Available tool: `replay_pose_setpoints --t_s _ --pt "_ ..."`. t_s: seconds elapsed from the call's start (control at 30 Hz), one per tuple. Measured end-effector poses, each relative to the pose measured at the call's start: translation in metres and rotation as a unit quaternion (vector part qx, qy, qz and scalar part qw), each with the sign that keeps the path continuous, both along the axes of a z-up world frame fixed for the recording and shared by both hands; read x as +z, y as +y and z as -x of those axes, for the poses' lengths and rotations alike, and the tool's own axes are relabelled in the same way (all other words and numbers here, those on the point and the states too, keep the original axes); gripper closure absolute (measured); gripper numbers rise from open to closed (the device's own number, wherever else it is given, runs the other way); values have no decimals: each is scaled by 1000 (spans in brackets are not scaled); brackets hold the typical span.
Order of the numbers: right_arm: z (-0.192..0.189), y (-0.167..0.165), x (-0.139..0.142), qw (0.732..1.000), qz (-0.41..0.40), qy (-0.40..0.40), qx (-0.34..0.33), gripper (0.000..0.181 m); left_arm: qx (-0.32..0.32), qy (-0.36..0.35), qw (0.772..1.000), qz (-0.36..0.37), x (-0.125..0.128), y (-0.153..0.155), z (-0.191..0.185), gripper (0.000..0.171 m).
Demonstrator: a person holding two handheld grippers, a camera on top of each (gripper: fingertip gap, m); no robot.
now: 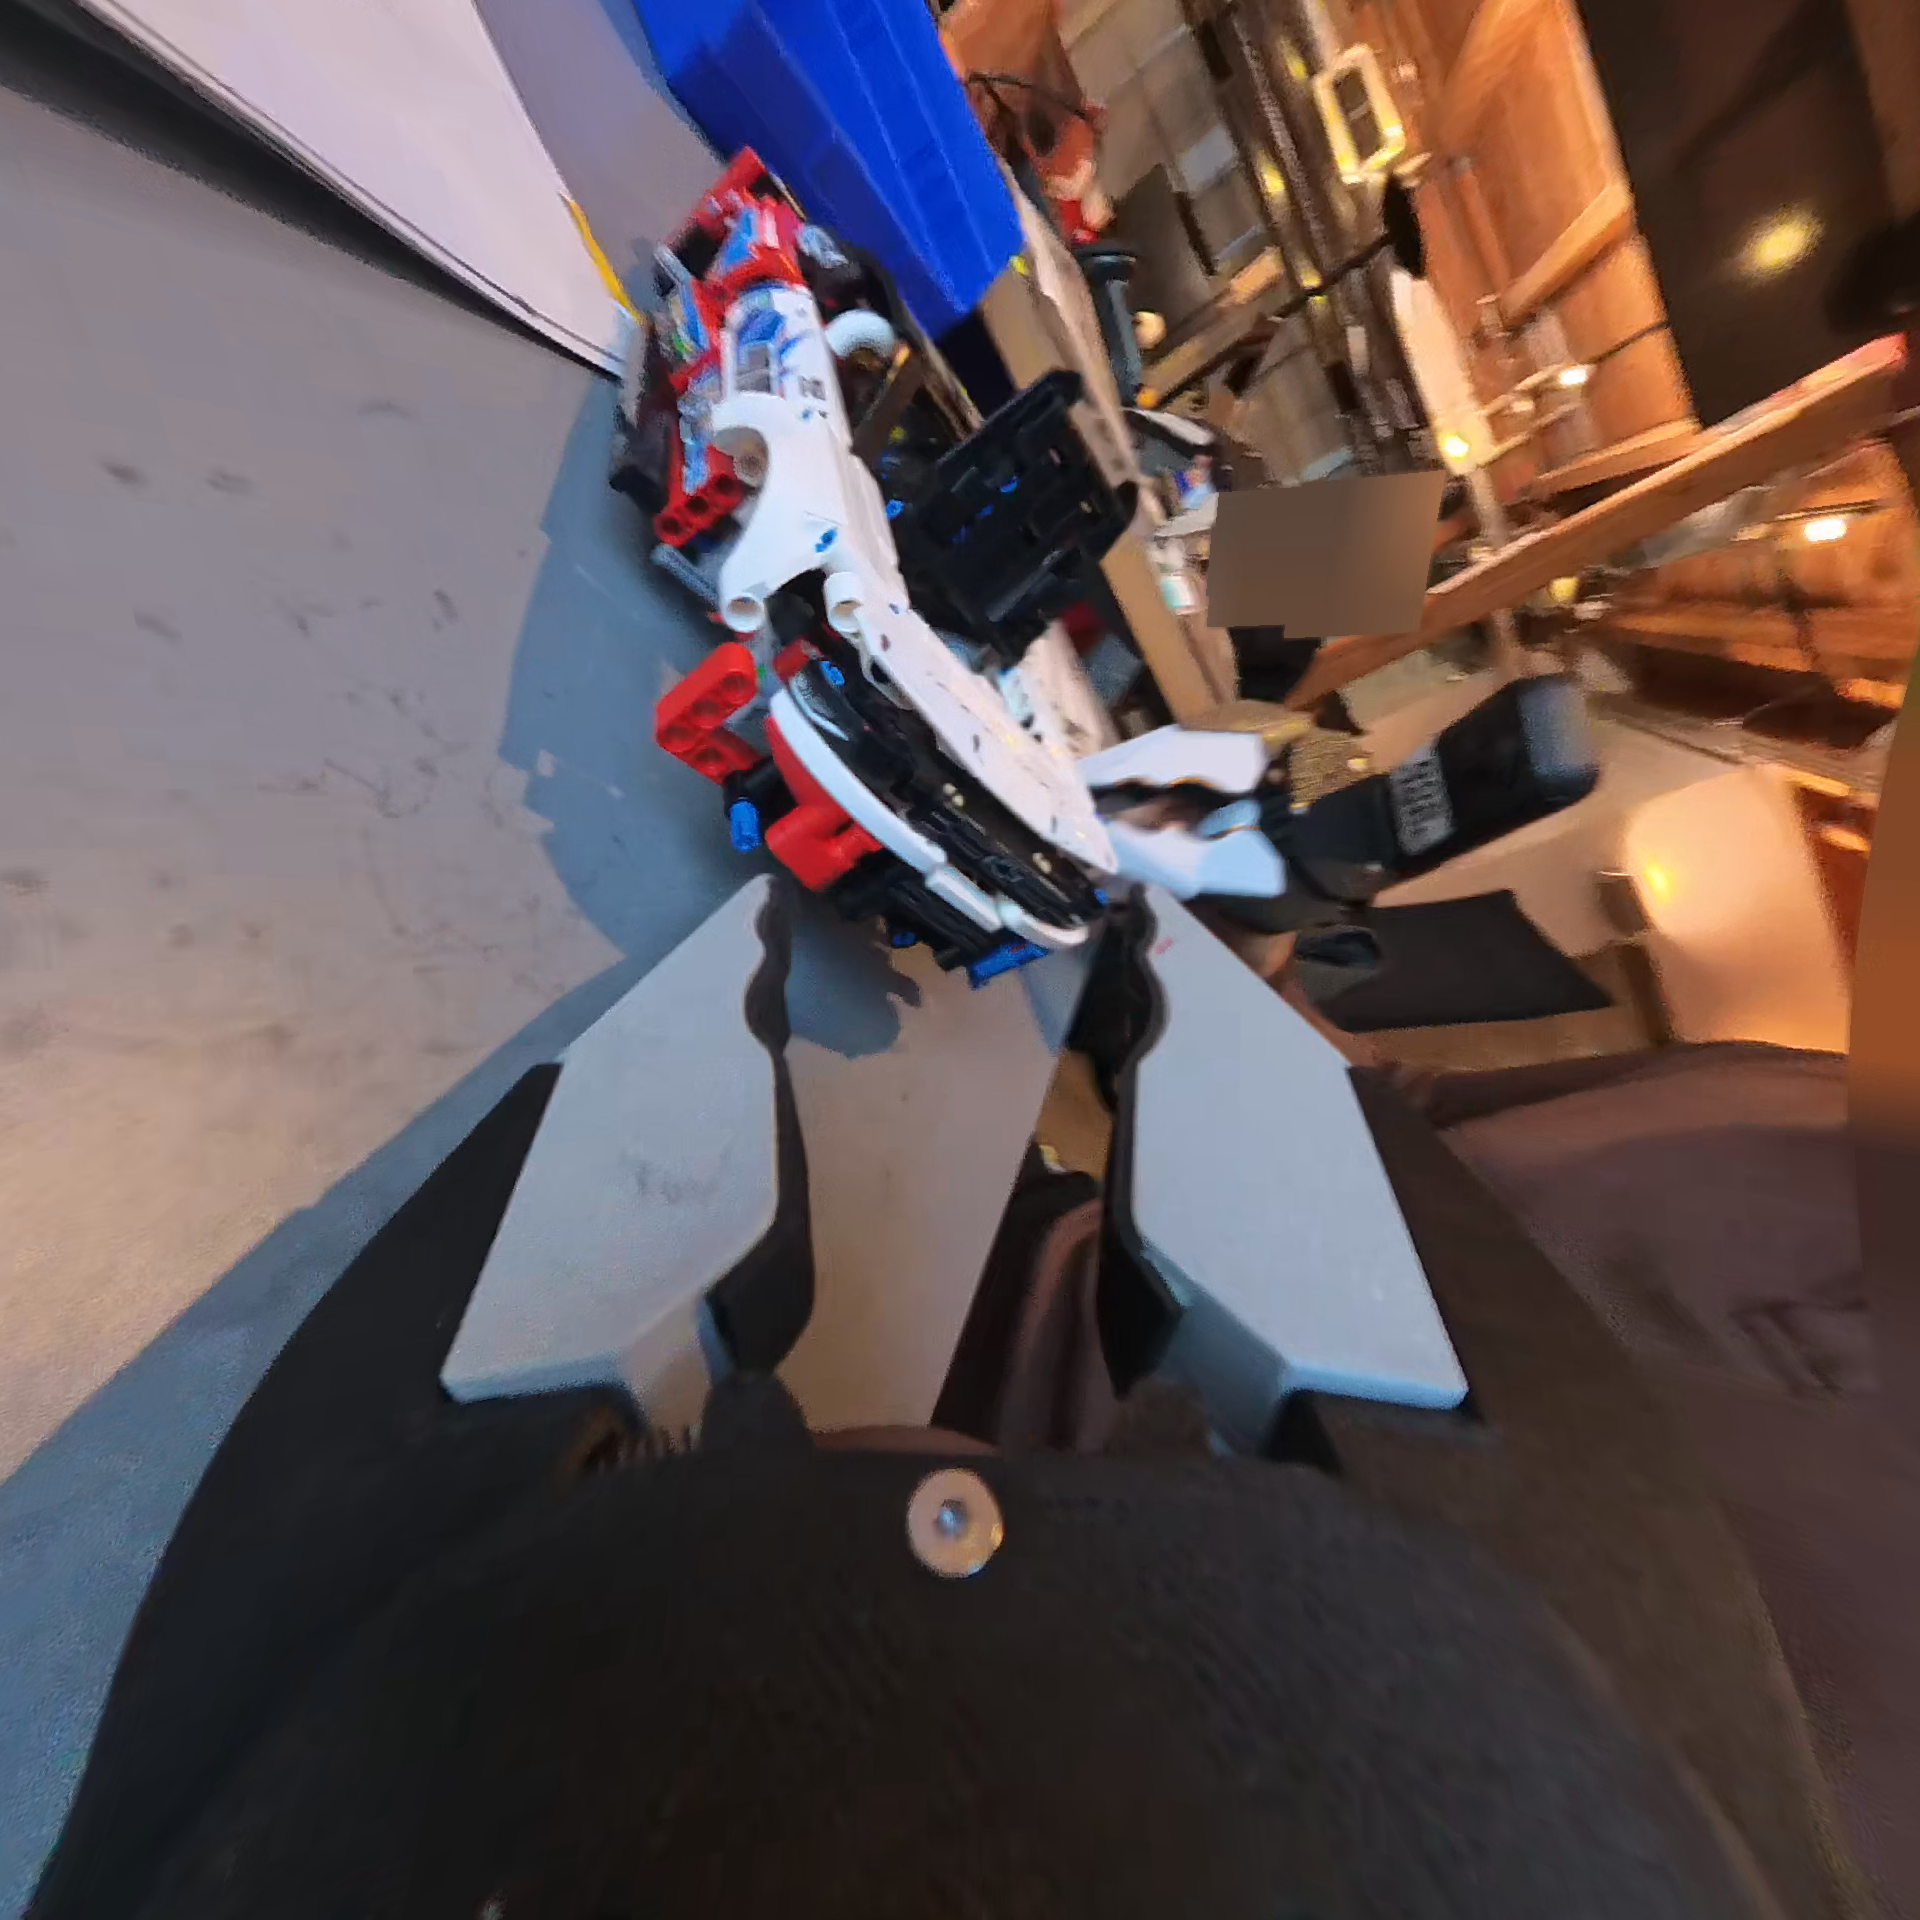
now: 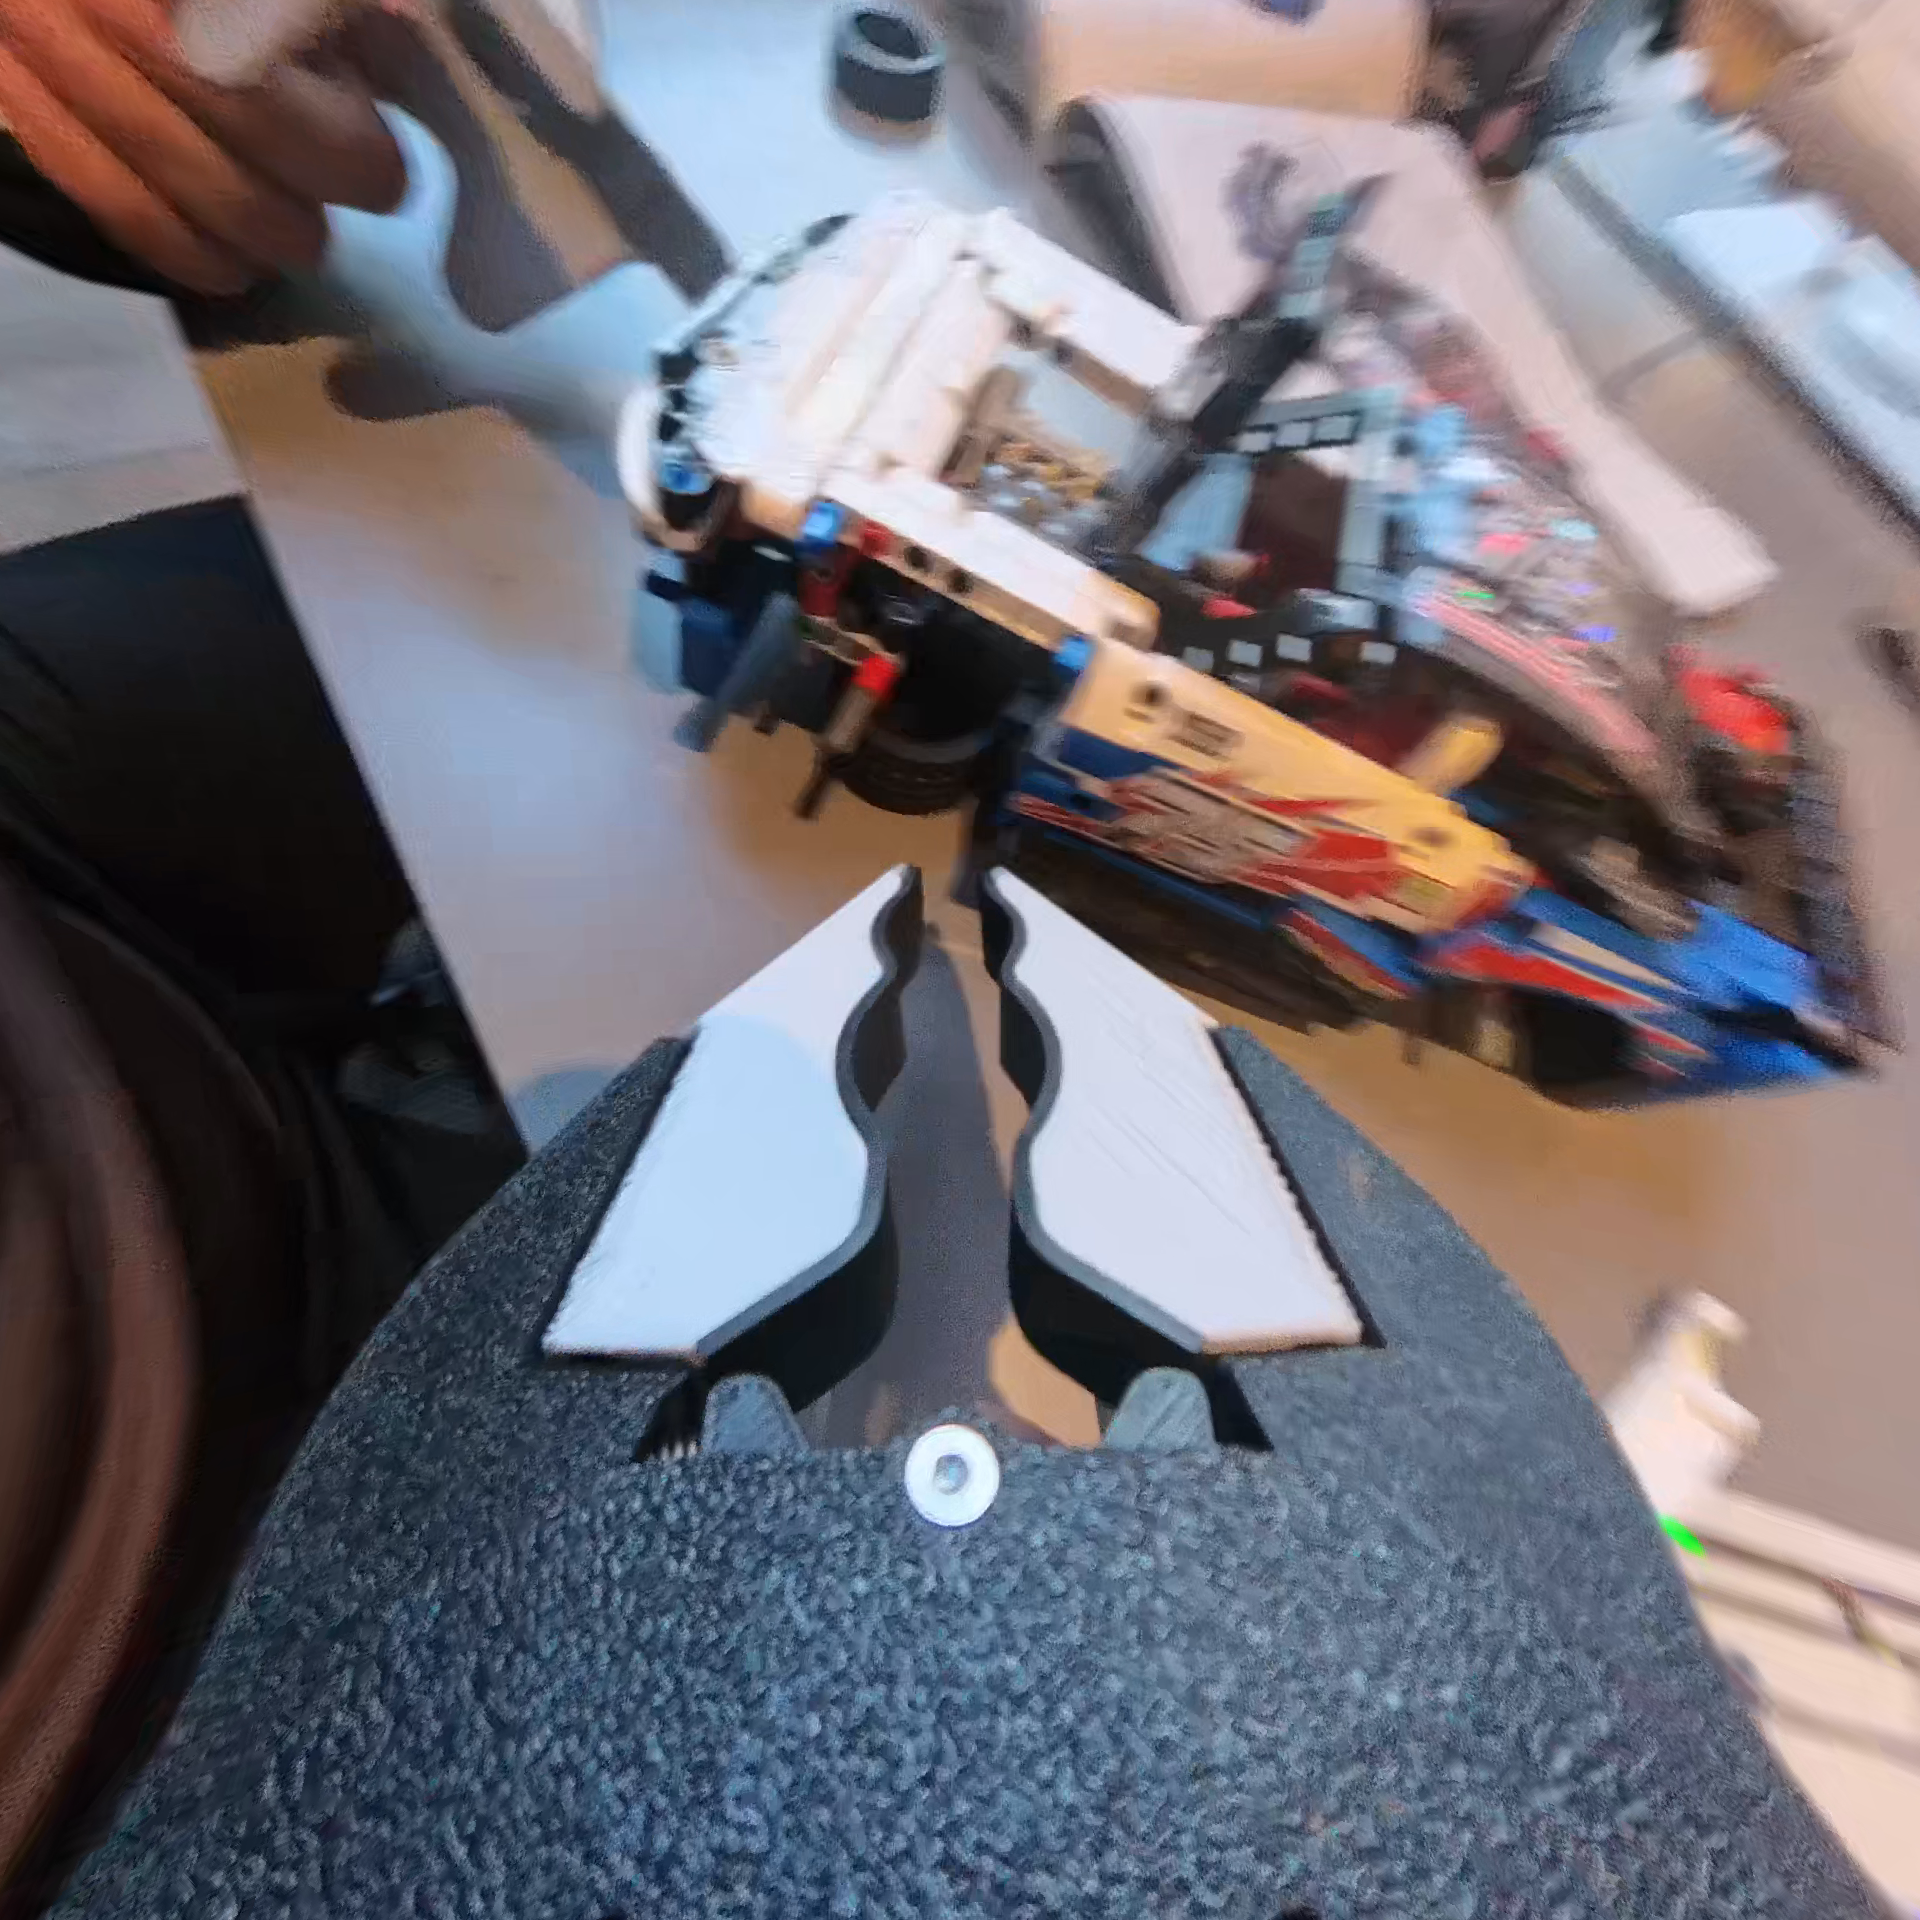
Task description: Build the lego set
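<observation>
Long toy car built of white, red, blue and black plastic bricks (image 1: 831, 582) lay on the pale grey worktop (image 1: 260, 623). In the left wrist view, stretched away from the camera, long axis running from near to far, white curved nose end closest and red part farthest. In the right wrist view, same car (image 2: 1143, 665) lay slanted, white nose up and left, blue and red tail down and right, with one black wheel under the front.

Left hand-held gripper (image 1: 951, 904) stood wide open, grey fingers (image 1: 665, 1143) spread apart, nothing between them. Tips sat just beside the near end of the car; touching or not, cannot tell.

Right hand-held gripper (image 2: 951, 883) was nearly closed, only a thin gap between the tips, nothing held. Pointed at the car's side, close but apart from it.

Blue plastic bin (image 1: 852, 145) stood past the far end of the car. Loose black rubber tyre (image 2: 888, 62) lay farther back on the worktop. Much blur in the right wrist view.
</observation>
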State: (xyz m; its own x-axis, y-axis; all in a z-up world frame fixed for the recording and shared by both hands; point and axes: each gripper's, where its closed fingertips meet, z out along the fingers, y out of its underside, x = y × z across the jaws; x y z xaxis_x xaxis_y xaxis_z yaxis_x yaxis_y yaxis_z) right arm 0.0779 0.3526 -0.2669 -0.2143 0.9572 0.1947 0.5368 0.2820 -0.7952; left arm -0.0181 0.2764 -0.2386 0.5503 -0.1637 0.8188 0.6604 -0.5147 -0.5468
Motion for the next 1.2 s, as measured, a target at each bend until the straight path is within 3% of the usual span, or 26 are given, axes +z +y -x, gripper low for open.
replay_pose_setpoints --t_s 0.1,0.17,0.23,0.3,0.37,0.47,0.53,0.6,0.63,0.67,0.7,0.83,0.97,1.2 --pt "-30 63 23 992 -34 40 -115 170 40 97 994 15 -2 -12 9 97" --pt "-53 99 27 985 18 34 -170 157 60 157 986 12 -1 -16 8 88" --pt "-60 103 28 982 98 29 -158 148 69 209 976 6 -1 -14 5 78" --pt "-51 74 27 979 181 17 -91 148 67 253 965 3 -2 -6 1 67" --pt "-43 58 14 984 169 -16 -62 151 64 283 957 13 -4 5 -1 54" --pt "-37 106 13 993 45 -13 -110 157 67 305 950 13 -1 17 -9 45" --pt "-30 138 28 988 98 -7 -121 124 58 306 950 8 -4 21 -20 46" --pt "-20 162 36 978 179 -29 -103 123 46 326 944 26 -17 24 -23 46" --pt "-12 177 35 974 200 -37 -104 114 41 339 939 34 -22 26 -24 47" --pt "-2 192 30 969 218 -48 -109 104 40 355 933 42 -28 28 -22 50" --pt "8 199 22 960 250 -67 -105 107 37 364 929 55 -33 30 -21 54" --pt "35 174 10 907 402 -125 -26 111 10 369 928 56 -36 35 -23 61" --pt "29 174 1 916 377 -133 -43 126 -15 374 926 41 -34 34 -22 62" --pt "-19 162 0 924 339 -142 -107 123 -106 376 921 -6 -32 45 -15 62"
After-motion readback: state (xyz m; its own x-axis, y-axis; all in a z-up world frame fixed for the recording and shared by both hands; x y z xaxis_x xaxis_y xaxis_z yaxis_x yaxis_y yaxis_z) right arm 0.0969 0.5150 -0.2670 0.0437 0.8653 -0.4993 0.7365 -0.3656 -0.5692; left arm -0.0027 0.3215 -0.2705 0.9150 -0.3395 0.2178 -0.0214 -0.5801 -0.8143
